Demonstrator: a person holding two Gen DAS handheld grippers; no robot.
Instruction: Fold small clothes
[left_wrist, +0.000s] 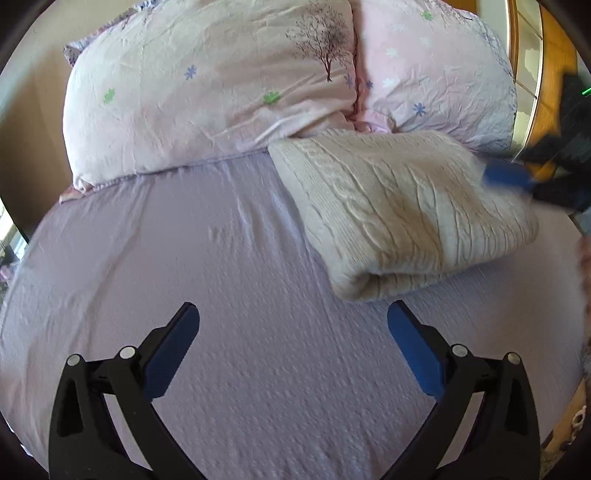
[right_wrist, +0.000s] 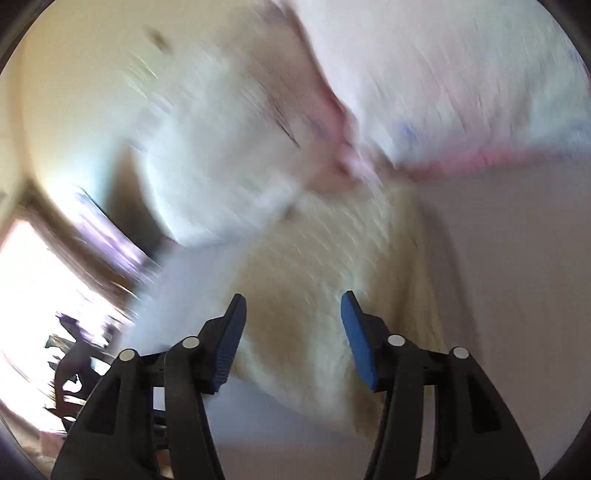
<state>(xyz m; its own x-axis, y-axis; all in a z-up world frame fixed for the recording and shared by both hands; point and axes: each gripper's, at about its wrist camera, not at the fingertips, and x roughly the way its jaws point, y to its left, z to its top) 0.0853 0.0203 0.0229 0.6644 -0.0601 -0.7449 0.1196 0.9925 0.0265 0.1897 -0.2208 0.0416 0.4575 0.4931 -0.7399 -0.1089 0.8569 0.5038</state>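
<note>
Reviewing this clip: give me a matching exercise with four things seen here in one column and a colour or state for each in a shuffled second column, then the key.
Things:
1. knitted sweater
2. bed sheet
3. pillows
4. left gripper

Descriptions:
A. plain lilac, spread flat
B. open over the sheet, holding nothing
C. cream, folded into a bundle
D. pale pink with a flower and tree print

Pairs: 1-C, 2-A, 3-D, 4-B

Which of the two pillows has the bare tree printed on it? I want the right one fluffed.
The left pillow, which carries the dark tree print near its inner edge; the pinker right pillow shows only small flowers.
</note>
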